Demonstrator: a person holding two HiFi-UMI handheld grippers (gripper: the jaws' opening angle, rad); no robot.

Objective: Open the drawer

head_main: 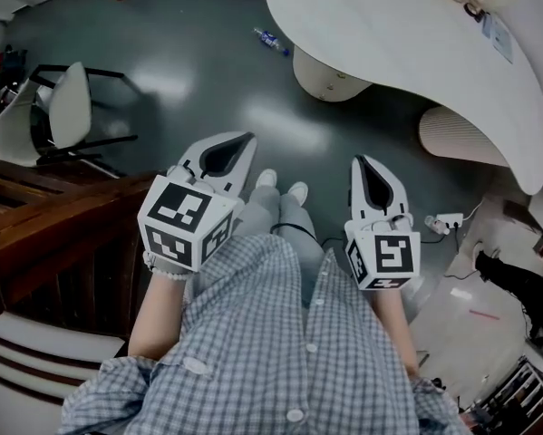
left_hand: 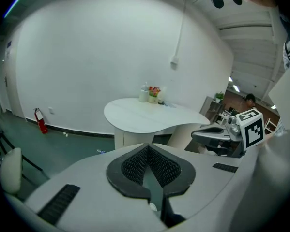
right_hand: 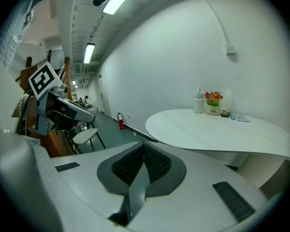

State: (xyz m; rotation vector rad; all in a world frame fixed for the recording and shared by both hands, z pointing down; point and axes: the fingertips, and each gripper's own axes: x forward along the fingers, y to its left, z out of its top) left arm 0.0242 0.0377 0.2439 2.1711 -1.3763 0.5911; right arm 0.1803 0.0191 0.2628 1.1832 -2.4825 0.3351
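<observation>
Two tools: left gripper (head_main: 240,143) and right gripper (head_main: 361,160), side by side, each with jaws pressed together on nothing. Drawer not identifiable in any view; dark wooden furniture (head_main: 44,234) at the person's left seems its likeliest home. Step judged as approach; the next move calls for facing that unit, finding a handle and parting the jaws.

table (head_main: 389,34) cut by top edge, tabletop items (left_hand: 152,93) too small

Head view steeply down, others share table (left_hand: 149,117)
</observation>
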